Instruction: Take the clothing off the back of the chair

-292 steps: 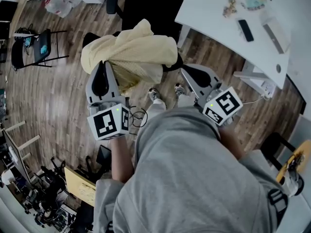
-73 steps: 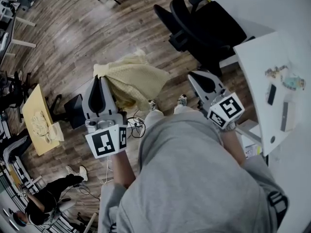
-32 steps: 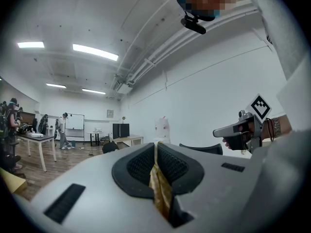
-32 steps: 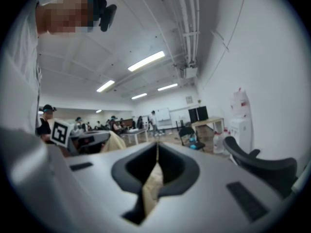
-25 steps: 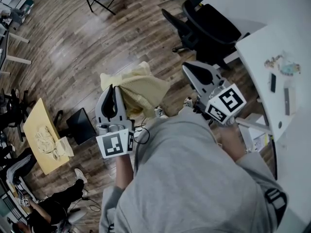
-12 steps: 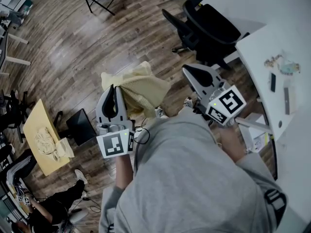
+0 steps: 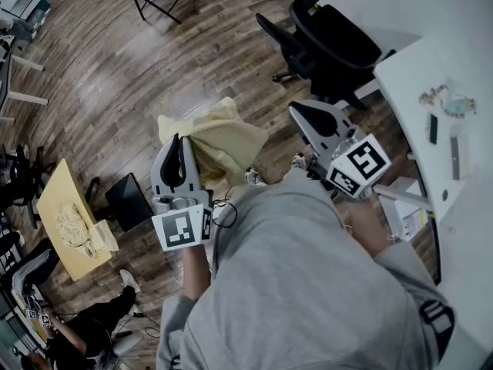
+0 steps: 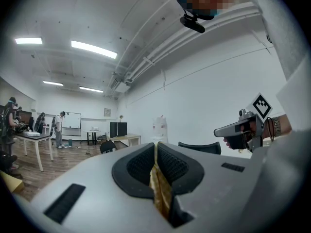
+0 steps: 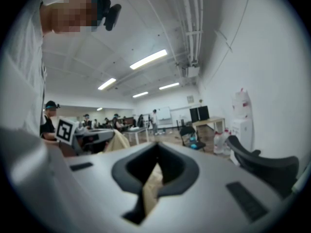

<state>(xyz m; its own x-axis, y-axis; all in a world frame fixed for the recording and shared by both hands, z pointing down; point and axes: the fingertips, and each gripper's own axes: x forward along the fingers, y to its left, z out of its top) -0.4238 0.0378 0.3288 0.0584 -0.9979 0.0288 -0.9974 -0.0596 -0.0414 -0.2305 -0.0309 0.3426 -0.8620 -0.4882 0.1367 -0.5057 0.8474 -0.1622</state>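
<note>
Removal looks done from where I sit: the black chair stands with a bare back, and the yellow clothing hangs in the air over the wooden floor, well apart from it. My left tool is pressed together on a fold of that cloth; the left gripper view shows yellow fabric squeezed in the slit between its jaws. My right tool is closed too, with a pale strip of the same fabric caught between its jaws. From the head view I cannot trace how that strip joins the bulk of the clothing. I judge the task's own step complete. What may be left is putting the clothing down somewhere, and the task names no place.
</note>
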